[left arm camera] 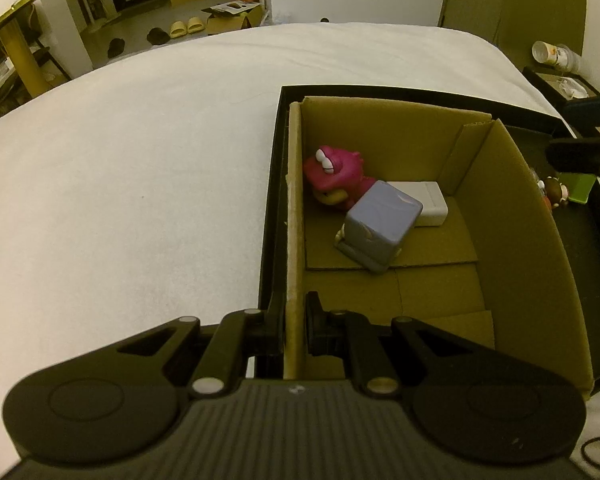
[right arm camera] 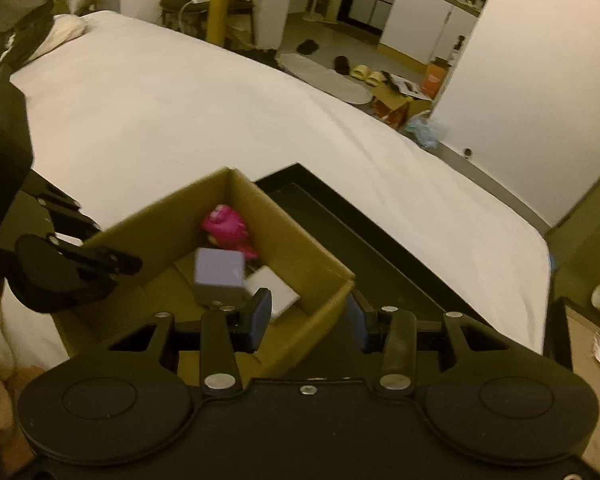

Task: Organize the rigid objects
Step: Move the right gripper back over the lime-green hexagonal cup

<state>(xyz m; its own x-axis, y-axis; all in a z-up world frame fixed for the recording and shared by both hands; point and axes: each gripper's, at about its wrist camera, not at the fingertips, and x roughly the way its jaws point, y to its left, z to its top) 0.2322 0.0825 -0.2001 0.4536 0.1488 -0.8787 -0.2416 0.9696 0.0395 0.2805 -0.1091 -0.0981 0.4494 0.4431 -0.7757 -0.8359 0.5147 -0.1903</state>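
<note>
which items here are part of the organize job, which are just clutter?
Job:
- cardboard box, its wall clamped by the left gripper
- pink toy, purple block, white block inside it
- black tray
- right gripper, jaws apart, empty

Lying about:
- slippers
- paper cup
- floor boxes

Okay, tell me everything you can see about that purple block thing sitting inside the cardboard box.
The purple block is a boxy, lavender-grey figure with rounded corners and a smooth, plastic-looking surface. A flat foot-like base shows at its lower end, with a pale bit beside it. It lies tipped on the floor of the cardboard box, near the far end. It leans against the white block behind it and sits right by the pink toy. No gripper touches it.
</note>
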